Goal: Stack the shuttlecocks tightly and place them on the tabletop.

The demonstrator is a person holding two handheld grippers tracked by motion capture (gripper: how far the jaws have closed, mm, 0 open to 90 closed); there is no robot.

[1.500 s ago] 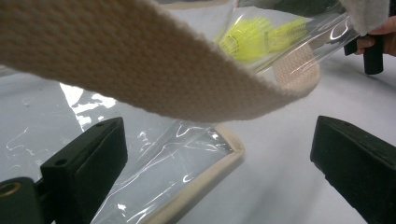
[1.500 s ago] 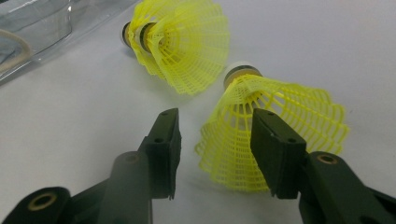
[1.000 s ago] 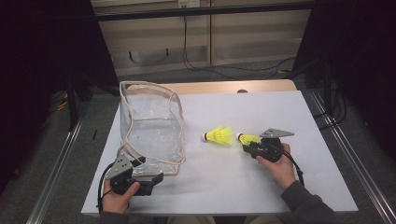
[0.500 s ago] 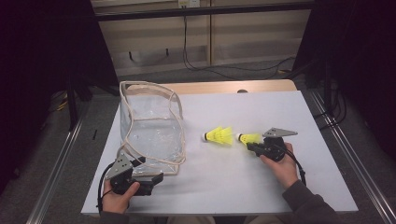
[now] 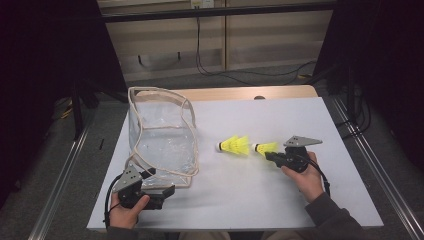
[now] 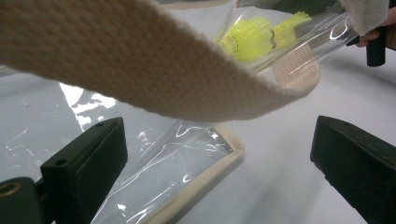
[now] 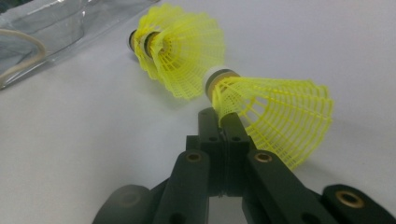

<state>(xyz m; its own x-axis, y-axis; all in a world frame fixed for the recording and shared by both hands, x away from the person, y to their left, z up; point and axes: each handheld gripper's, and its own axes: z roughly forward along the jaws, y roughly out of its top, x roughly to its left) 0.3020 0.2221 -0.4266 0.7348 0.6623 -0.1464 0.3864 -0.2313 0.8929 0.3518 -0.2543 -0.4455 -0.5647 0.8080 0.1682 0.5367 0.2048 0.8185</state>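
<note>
The right gripper (image 7: 219, 122) has just closed its jaws on the skirt edge of a yellow shuttlecock (image 7: 271, 116) lying on the white worktop (image 5: 300, 120), beside a second shuttlecock (image 5: 235, 145). The left gripper (image 6: 219, 154) stands open around the clear bag (image 5: 162, 135), its strap (image 6: 154, 60) overhead, so a lift toward the bag looks likely next.

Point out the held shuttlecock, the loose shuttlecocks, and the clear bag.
held shuttlecock (image 7: 275, 116): right gripper view, on its yellow skirt.
loose shuttlecocks (image 5: 235, 145): high view, on the yellow skirt.
clear bag (image 5: 165, 142): high view, on its transparent side.
</note>
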